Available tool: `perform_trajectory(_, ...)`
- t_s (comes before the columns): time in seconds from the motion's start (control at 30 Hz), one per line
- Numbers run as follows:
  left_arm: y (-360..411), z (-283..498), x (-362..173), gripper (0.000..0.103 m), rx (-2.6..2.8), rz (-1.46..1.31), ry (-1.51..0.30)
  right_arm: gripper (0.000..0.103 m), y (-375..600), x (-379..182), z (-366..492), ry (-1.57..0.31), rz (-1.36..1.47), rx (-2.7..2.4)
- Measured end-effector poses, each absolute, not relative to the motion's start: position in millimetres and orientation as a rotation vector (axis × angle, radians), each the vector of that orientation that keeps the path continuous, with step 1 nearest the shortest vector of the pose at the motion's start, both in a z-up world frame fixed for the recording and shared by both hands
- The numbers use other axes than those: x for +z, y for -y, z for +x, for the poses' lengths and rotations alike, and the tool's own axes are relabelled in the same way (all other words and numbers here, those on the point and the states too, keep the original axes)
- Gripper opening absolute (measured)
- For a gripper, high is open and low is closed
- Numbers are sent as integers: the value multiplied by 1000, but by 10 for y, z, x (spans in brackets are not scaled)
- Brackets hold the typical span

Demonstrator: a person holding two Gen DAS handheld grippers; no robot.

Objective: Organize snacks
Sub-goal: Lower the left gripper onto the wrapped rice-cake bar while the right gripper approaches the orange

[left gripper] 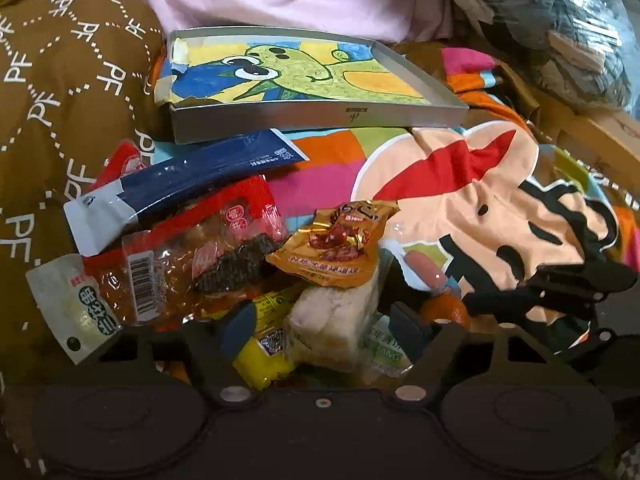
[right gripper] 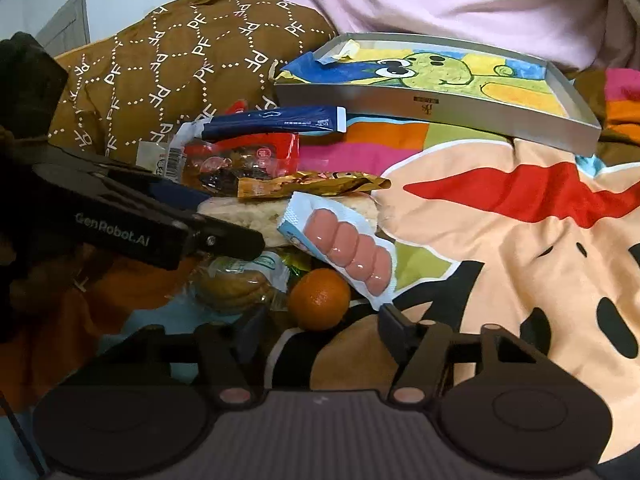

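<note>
Your snacks sit in a heap on the cartoon blanket (right gripper: 500, 240), hemmed on the left by the brown pillow (right gripper: 192, 60) and at the back by the shallow gray box (right gripper: 440, 104) with the green dinosaur drawing inside. To the right of the heap the blanket lies bare, so that side gives you open room.

Your left gripper (left gripper: 324, 328) hangs over the near edge of the heap with its jaws spread and nothing between them but a pale bread-like pack (left gripper: 336, 320) lying below; whether a finger touches it, you cannot tell. Your right gripper (right gripper: 320, 328) is also spread wide and holds nothing, with the orange (right gripper: 319, 299) lying just ahead between the fingertips.

The sausage pack (right gripper: 348, 252), four pink links in a white wrapper, leans on the bread pack just behind the orange. A gold packet (left gripper: 340, 240) lies on top of the heap, a red packet with a clear window (left gripper: 208, 248) beside it, and a long dark blue packet (left gripper: 192, 176) lies across the back, its end close to the gray box.
</note>
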State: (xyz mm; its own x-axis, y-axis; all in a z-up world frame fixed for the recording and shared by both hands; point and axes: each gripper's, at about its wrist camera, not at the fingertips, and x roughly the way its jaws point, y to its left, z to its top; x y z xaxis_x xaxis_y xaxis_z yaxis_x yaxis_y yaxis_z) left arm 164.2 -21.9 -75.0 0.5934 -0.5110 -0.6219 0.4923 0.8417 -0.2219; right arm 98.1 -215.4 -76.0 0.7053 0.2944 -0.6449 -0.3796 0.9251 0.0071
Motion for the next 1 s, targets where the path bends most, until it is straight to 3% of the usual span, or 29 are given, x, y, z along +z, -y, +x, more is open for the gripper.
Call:
perform_trajectory(0.13,215,1708,-761,47,-626,-59,-751,61,2181,-756,1005,-705,-103,385)
perform_trajectory(0.23,256,1741,-764,43,-657,-60,-761,60,2218,-752,1021,-712,-78,391)
perform_trajectory(0.63,460,1932,-793,43,-695,-30,-788,60,2288,-780,1135,-749,-15,434)
perform_trajectory(1.0,470,1881,-741,36,-672,-2,-825,67,2445,-725,1123,-758,89,508)
